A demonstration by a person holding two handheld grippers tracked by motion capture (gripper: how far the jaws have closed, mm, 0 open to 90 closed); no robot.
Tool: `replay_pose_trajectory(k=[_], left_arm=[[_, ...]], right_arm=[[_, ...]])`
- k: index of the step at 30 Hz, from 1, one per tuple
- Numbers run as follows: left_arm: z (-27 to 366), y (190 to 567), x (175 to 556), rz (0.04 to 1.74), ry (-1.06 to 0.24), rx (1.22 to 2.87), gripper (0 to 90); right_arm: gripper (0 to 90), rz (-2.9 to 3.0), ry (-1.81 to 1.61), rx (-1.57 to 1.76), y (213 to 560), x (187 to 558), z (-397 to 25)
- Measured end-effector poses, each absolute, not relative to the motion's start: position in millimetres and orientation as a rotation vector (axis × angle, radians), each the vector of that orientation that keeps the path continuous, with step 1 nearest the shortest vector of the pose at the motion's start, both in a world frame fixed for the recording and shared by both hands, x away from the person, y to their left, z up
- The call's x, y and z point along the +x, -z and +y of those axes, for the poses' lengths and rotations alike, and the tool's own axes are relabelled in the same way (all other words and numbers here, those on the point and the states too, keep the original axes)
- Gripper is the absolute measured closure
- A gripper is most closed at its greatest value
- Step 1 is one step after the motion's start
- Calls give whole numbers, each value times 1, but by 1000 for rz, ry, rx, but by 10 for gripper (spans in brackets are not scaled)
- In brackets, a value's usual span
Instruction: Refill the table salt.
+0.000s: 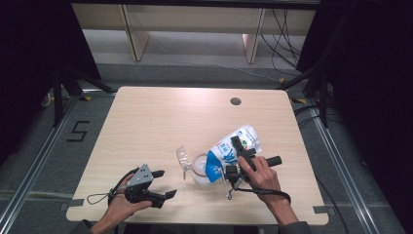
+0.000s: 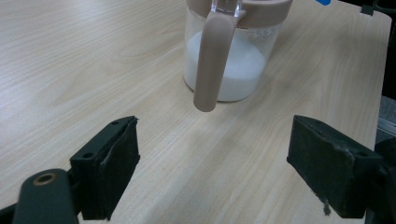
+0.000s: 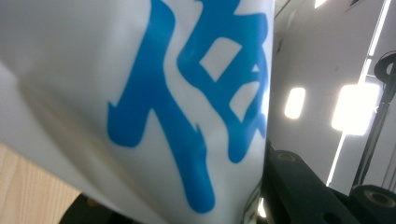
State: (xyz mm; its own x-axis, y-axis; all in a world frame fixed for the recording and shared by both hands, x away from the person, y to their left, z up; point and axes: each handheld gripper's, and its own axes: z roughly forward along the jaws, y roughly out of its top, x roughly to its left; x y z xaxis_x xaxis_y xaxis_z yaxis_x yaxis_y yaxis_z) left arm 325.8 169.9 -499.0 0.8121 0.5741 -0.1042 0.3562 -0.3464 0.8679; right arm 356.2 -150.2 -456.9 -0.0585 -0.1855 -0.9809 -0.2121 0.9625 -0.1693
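Observation:
A white pouch with blue print [image 1: 229, 148] [image 3: 140, 93] hangs tilted, its lower blue end at the mouth of a clear jar [image 1: 198, 168]. My right gripper [image 1: 239, 155] [image 3: 196, 205] is shut on the pouch's middle, one black jaw on each side. The jar [image 2: 231, 60] stands near the table's centre front, holds white powder, and has a pinkish-brown rim and handle [image 2: 212, 56]. Its clear lid [image 1: 183, 160] is flipped up on the left. My left gripper [image 1: 165, 184] [image 2: 215, 133] rests open on the table to the jar's left, pointing at the handle and holding nothing.
The wooden table [image 1: 160, 117] has a round cable hole [image 1: 235, 101] at the back right. Dark frame posts stand at both sides, and wooden furniture legs [image 1: 138, 41] behind. The near table edge lies just below both hands.

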Motion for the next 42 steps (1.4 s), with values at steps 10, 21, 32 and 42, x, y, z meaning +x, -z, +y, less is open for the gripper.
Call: replay_pose_trajectory(k=[10,21,32,42], left_arm=[[170,499,326,693,-267,1970,159],[170,499,326,691,-268,1971,159],[170,499,326,685,-268,1971,159],[170,499,326,686,-268,1971,158]], right_arm=[[770,1640,-24,-306,456,356,-150],[775,1637,1,-326,453,355,-149],[782,1630,-21,-316,456,355,-149],[786,1622,-8,-330,455,355,-147]])
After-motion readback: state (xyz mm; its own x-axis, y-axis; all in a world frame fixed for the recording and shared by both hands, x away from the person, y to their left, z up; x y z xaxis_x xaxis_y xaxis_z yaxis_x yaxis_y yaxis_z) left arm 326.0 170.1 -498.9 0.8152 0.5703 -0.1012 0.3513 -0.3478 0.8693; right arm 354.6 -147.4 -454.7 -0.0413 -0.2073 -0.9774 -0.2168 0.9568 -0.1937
